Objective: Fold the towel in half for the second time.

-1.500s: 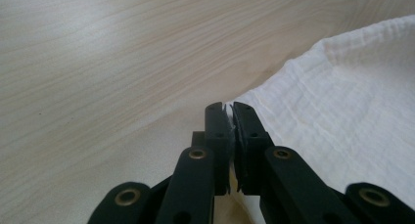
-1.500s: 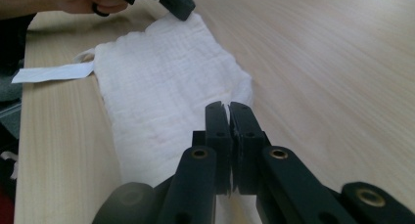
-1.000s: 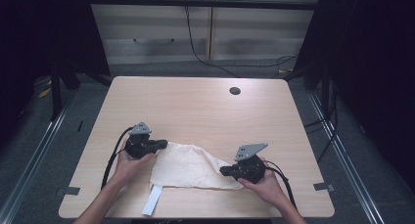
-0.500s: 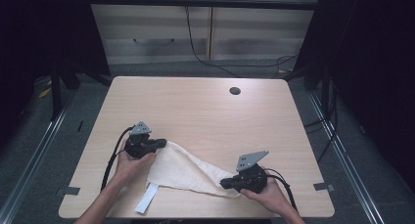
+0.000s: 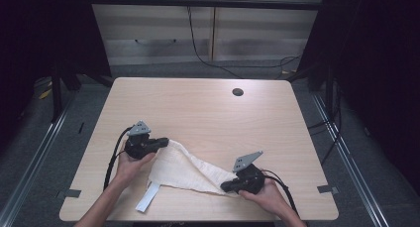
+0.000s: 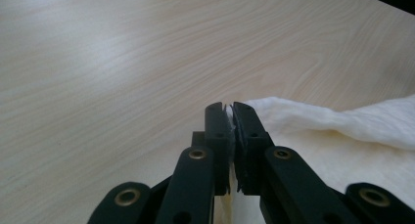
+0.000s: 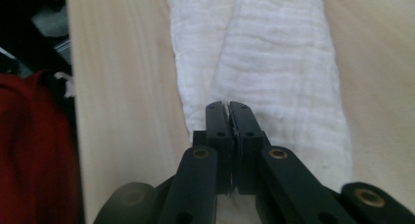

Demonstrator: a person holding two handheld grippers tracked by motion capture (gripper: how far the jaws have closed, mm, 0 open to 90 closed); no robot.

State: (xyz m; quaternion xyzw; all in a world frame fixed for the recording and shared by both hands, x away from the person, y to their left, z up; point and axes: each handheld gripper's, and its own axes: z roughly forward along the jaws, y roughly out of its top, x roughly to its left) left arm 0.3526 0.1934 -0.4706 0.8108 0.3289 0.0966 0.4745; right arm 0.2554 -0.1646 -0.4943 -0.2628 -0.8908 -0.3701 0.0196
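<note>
On table, near your edge: white cloth stretched between your 2 grippers. Left gripper fingers clamped on its upper corner, right gripper fingers clamped on opposite end.

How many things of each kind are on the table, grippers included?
Cloths: 1, the white cloth, pinched at both ends.
Grippers: 2, the left gripper and the right gripper.
Tables: 1, the wooden table.
Total: 4

Pale wooden table, cream cloth lying near its front edge
</note>
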